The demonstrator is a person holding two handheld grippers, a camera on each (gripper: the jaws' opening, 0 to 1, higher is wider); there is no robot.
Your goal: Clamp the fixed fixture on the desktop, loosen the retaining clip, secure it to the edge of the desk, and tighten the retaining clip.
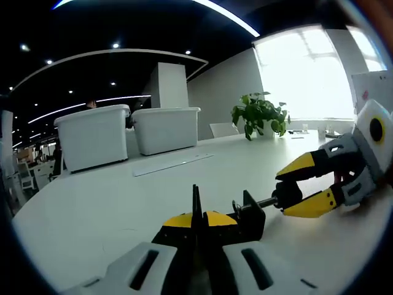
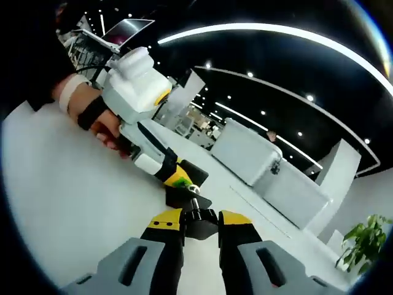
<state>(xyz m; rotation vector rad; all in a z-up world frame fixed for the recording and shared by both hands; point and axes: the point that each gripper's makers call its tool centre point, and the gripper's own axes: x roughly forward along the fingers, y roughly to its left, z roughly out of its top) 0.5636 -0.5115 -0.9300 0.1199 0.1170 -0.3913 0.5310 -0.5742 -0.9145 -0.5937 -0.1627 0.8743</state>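
Black C-clamp (image 1: 249,216) on white tabletop (image 1: 123,203), left gripper (image 1: 198,216) pinching its frame, right gripper (image 1: 305,187) pinching its screw knob (image 1: 286,194), storage bins (image 1: 163,128) beyond.

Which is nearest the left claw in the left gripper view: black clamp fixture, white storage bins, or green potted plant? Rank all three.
1. Black clamp fixture, held in the left claw.
2. White storage bins, far left across the table.
3. Green potted plant, far right by the window.
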